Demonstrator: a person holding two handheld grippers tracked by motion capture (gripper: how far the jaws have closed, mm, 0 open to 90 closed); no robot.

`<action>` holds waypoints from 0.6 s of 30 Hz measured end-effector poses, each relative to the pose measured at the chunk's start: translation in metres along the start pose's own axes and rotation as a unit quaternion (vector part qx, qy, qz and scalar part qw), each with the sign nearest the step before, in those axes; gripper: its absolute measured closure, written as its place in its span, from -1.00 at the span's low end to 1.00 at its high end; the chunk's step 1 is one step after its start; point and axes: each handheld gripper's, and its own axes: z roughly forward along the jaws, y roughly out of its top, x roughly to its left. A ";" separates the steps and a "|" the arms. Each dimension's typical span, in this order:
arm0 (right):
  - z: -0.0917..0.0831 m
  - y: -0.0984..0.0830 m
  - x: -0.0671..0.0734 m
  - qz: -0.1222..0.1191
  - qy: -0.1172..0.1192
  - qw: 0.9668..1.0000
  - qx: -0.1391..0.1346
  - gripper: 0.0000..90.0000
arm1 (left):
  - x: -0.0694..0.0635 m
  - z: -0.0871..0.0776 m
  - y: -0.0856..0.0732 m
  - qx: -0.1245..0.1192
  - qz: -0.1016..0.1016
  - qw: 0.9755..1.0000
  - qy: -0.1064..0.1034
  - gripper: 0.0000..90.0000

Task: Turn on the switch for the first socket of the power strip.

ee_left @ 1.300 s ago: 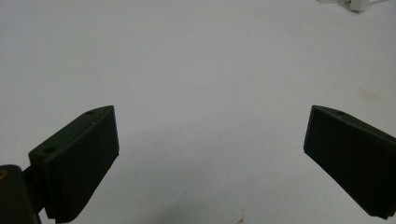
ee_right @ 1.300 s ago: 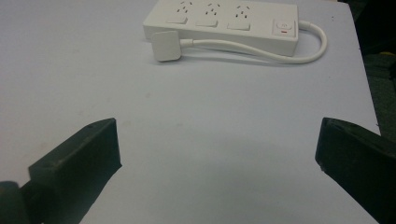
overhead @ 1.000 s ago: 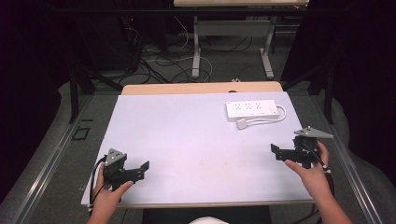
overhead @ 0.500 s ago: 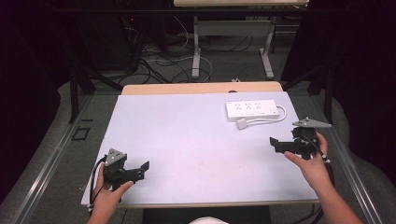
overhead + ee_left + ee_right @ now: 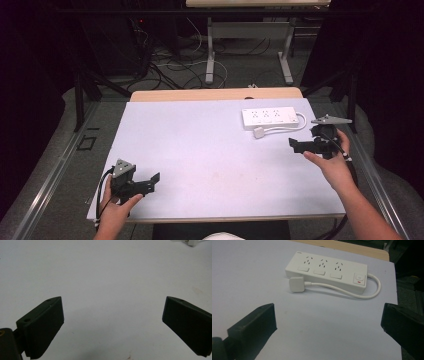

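Facing white power strip (image 5: 327, 272) with 3 sockets, right tool (image 5: 328, 326) wide, left tool (image 5: 112, 325) wide, both empty

White power strip (image 5: 329, 272) with a red mark on its switch (image 5: 359, 279), white plug (image 5: 296, 284) and white cord (image 5: 352, 293), pale lilac-white table top (image 5: 200, 145) with a light wood edge (image 5: 215, 94), black grippers (image 5: 134, 184) with grey plates (image 5: 124, 168).

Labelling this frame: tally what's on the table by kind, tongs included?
Power strip with its cable and plug: 1
Tongs, both open and empty: 2, left tongs, right tongs
Total: 3
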 end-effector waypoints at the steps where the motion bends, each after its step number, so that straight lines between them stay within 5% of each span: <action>1: 0.001 0.002 0.000 0.001 -0.003 1.000 0.000 -1.00 | 0.000 0.000 0.000 0.000 0.000 1.000 0.000 -0.92; 18: 0.017 0.033 -0.001 -0.008 -0.003 1.000 0.022 -1.00 | 0.001 0.000 0.000 0.000 -0.003 1.000 -0.001 -0.91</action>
